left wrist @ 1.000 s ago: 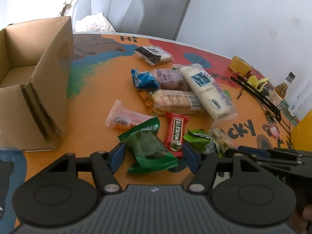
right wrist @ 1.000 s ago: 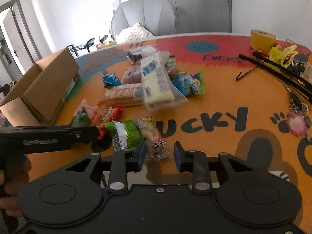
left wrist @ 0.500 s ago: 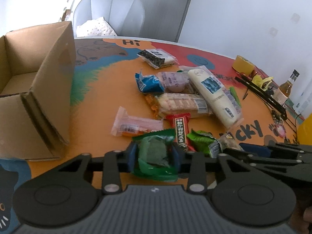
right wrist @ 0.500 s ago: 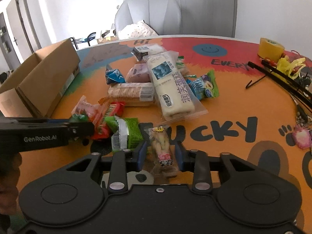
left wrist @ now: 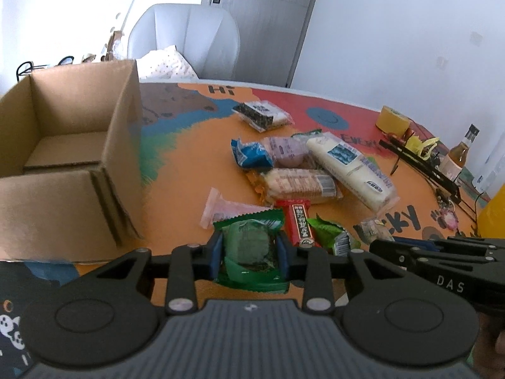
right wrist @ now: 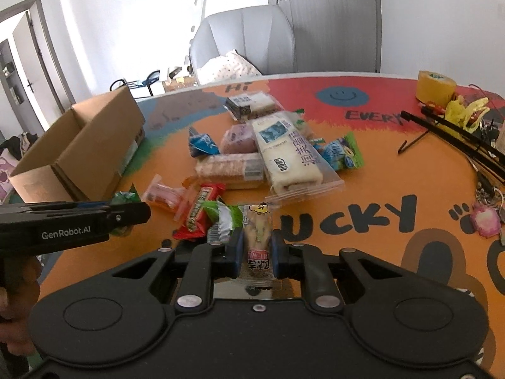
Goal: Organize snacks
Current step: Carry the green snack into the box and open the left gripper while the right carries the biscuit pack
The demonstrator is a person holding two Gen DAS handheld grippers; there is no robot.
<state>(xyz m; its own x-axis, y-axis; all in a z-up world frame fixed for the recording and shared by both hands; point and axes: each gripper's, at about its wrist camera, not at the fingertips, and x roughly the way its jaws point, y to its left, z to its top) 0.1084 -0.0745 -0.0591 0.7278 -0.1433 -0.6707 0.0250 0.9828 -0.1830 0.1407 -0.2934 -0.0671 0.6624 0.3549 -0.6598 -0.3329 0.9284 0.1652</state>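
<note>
Both grippers are loaded so two snacks can go in one trip. The left gripper (left wrist: 251,249) is clamped on a green packet (left wrist: 249,246), right of the cardboard box (left wrist: 68,170). The right gripper (right wrist: 257,251) pinches a clear snack packet (right wrist: 258,243), further right of the box.

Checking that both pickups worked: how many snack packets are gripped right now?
2. The dark green packet is clamped in the left gripper, whose jaws have just been closing. The clear red-labelled packet is clamped in the right gripper. Both grippers show fully, so none is hidden.
</note>
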